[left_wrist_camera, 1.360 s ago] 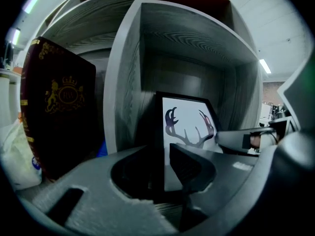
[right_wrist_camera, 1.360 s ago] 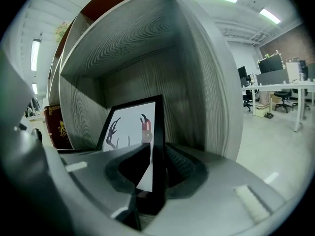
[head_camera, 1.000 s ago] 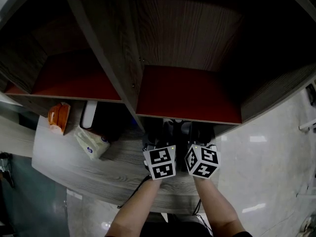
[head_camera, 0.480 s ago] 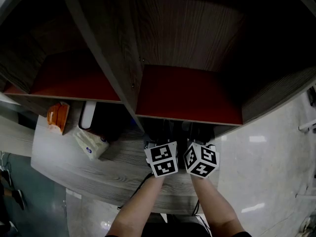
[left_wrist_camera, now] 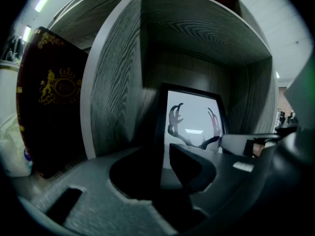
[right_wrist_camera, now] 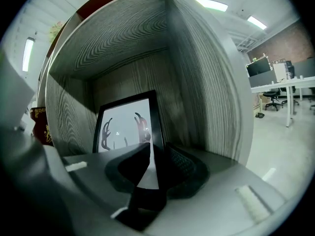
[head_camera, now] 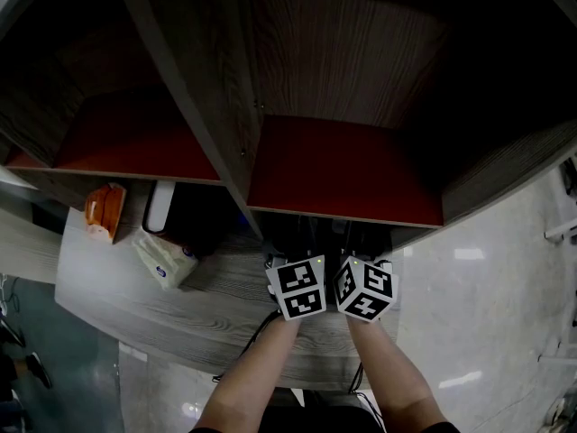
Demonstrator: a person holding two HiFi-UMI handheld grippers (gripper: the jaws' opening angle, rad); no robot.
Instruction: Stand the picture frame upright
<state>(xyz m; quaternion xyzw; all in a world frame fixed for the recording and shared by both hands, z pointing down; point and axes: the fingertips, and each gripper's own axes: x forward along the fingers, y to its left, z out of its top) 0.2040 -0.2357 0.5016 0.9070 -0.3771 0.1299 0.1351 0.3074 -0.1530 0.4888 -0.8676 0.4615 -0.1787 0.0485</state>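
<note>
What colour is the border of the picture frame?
Black; the left gripper view shows the picture frame best.

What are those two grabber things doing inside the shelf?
A person holds a gripper in each hand, both reaching into a wooden shelf cubby. The left gripper clamps the left edge of a black picture frame, and the right gripper clamps its right edge. The frame stands up, facing outward.

a grey wood-grain shelf unit (head_camera: 239, 133) stands on a wood-grain table (head_camera: 180, 318). an orange packet (head_camera: 104, 213) and a white tissue pack (head_camera: 165, 258) lie on the table at the left, near a dark box with a gold crest (left_wrist_camera: 51, 97). a glossy floor (head_camera: 487, 314) shows at the right.
</note>
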